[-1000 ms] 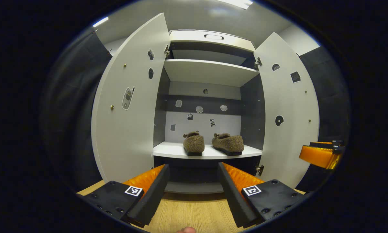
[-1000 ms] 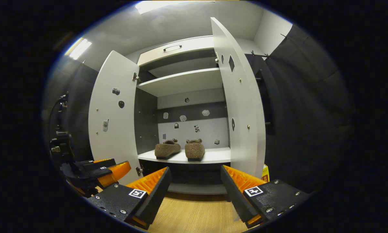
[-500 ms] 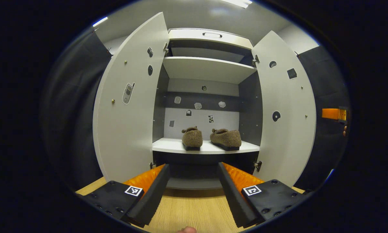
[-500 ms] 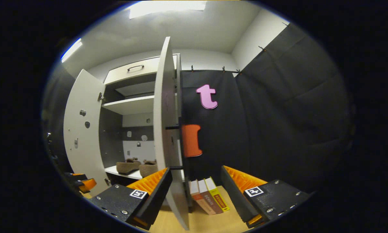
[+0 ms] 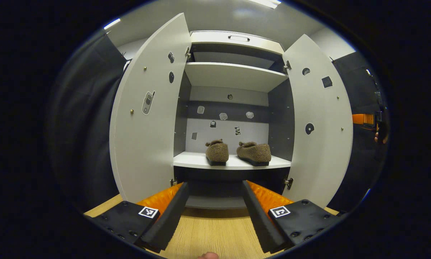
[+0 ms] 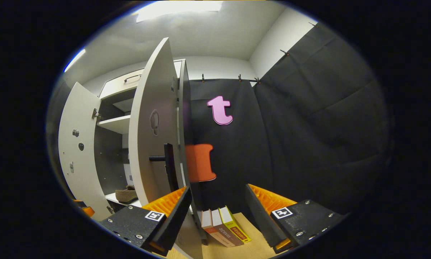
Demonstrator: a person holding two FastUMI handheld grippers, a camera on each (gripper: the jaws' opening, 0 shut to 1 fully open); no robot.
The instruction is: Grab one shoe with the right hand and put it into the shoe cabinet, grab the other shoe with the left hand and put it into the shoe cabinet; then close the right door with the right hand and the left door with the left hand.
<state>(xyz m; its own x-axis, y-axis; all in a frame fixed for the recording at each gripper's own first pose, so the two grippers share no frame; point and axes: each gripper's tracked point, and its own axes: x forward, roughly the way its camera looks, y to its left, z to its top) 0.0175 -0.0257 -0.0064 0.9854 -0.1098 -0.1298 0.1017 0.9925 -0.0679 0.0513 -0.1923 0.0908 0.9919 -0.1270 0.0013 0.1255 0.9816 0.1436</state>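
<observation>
Right claw (image 6: 215, 216) rounded right door (image 6: 152, 126) (outside).

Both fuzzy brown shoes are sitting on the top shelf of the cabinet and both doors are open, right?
Not quite. The two shoes sit on the lower shelf, not the top shelf, which is bare in the left gripper view. The rest holds: the left door and the right door are both open.
</observation>
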